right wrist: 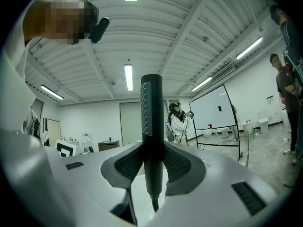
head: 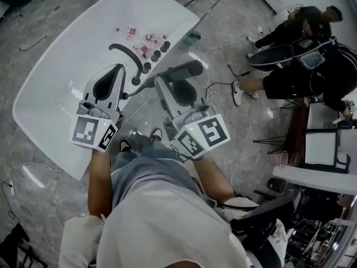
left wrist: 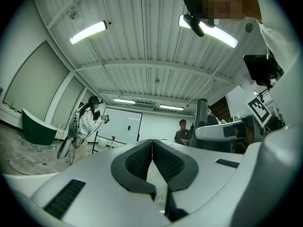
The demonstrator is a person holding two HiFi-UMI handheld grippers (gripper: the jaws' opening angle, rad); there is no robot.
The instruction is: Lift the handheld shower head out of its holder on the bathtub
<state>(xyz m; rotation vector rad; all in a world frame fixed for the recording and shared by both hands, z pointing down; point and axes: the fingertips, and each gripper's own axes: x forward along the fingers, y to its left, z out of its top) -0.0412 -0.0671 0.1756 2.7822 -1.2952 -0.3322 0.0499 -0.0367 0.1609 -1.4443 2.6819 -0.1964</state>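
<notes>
Fingers of the right gripper clamp the dark shower head, held upright between them above the white bathtub. Those of the left gripper are pressed together on nothing. On the bathtub's rim beneath stand a curved faucet and a row of dark knobs, with small red-and-white items beside them. People sit on the floor beyond the bathtub.

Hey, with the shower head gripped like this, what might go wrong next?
The hose hangs from the shower head; lifting higher may pull it taut and jerk the grip. The right gripper pinches only the slim handle between its fingers, so the head might swivel or slip toward the bathtub.
</notes>
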